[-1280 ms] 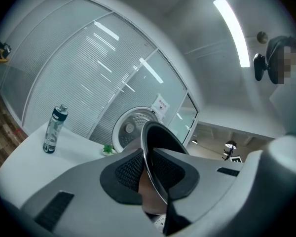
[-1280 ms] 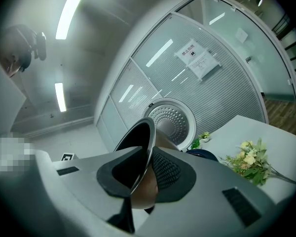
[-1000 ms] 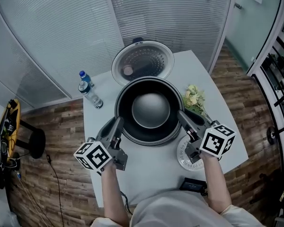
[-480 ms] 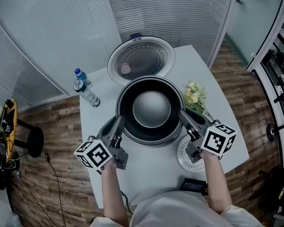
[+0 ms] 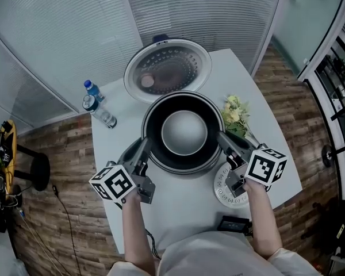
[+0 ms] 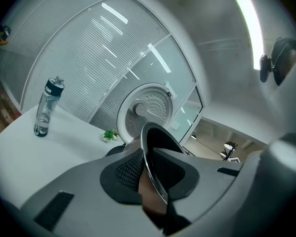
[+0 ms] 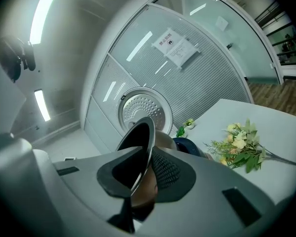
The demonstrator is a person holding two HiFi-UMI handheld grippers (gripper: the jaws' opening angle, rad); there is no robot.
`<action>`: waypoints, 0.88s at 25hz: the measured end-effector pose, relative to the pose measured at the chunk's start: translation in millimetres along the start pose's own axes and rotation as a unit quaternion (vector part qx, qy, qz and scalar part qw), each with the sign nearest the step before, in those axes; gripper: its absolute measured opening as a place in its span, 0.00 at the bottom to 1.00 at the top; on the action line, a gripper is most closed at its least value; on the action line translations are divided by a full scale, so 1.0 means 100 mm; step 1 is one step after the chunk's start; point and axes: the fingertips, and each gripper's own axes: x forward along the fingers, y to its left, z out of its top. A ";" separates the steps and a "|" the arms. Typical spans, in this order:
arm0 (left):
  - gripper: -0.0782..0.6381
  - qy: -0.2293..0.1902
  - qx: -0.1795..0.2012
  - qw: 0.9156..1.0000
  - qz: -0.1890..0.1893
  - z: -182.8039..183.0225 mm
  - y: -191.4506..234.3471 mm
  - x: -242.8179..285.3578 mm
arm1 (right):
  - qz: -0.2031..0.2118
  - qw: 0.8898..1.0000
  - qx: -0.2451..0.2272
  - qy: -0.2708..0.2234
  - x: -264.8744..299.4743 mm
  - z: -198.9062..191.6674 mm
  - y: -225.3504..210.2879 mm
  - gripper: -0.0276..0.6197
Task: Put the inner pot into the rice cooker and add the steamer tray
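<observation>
**Head view.** I hold the inner pot by its rim at two opposite pts. The left gripper is on the rim's left side and the right gripper is on its right. The pot hangs level over the rice cooker, just in front of the open lid. It hides the cooker body, so I cannot tell from here whether it is seated. The steamer tray lies flat on the table, partly under my right gripper and not yet taken up. The flowers and the bottle stand clear of the work.

**Left gripper view.** The jaws are closed on the pot rim. The thin metal edge sits between the ribbed pads, one pad inside the wall and one outside. The dark cooker body shows just beyond and below.

**Right gripper view.** Same config, mirrored. The jaws are clamped on the rim, and the cooker body is just behind.

**Handling, est.**
- The pot looks like rigid metal, so it should not flex.
- I expect moderate wt, with a smooth and prob. slick coating.
- The rim is narrow, so each grip has little purchase and a tilt could let the pot pivot or slip.
- Rec.: keep both grips on the rim and directly opposite each other, and keep the pot level.
- The tray looks light and stiff, so I would take it by its edge.
</observation>
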 end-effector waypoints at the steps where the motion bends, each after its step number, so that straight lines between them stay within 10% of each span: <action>1: 0.19 0.002 -0.001 1.000 0.001 -0.01 0.00 0.01 | -0.001 1.000 0.002 0.002 0.00 -0.01 -0.02 0.15; 22: 0.20 0.064 0.018 0.997 0.032 -0.28 0.34 0.29 | -0.048 0.997 0.032 0.048 0.26 -0.23 -0.41 0.15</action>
